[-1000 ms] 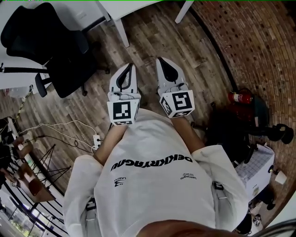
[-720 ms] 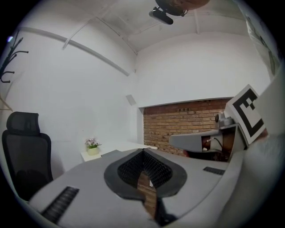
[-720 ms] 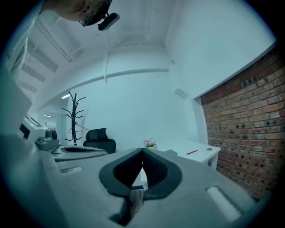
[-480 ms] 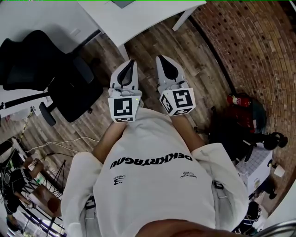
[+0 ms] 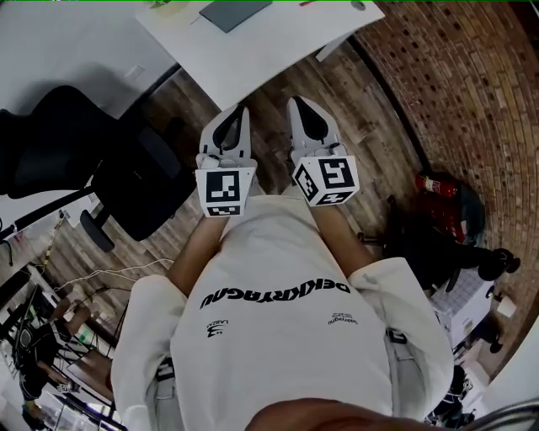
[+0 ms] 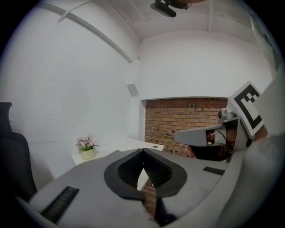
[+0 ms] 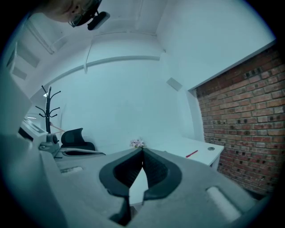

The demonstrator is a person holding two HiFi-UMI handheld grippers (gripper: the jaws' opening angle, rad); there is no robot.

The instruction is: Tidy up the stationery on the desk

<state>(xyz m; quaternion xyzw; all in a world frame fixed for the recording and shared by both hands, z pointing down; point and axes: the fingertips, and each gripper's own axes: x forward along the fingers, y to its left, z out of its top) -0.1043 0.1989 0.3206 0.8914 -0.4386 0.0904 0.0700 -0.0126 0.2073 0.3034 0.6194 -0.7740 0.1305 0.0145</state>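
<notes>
Left grey hand-held gripper [image 5: 242, 109] and right grey hand-held gripper [image 5: 296, 102] closed, empty; risk: tips striking white rectangular table [image 5: 269, 50], dislodging thin red pen [image 7: 192, 153]

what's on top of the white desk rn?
A flower pot, a red pen and a dark flat pad lie on the desk. Its far end runs out of frame, unseen.
</notes>
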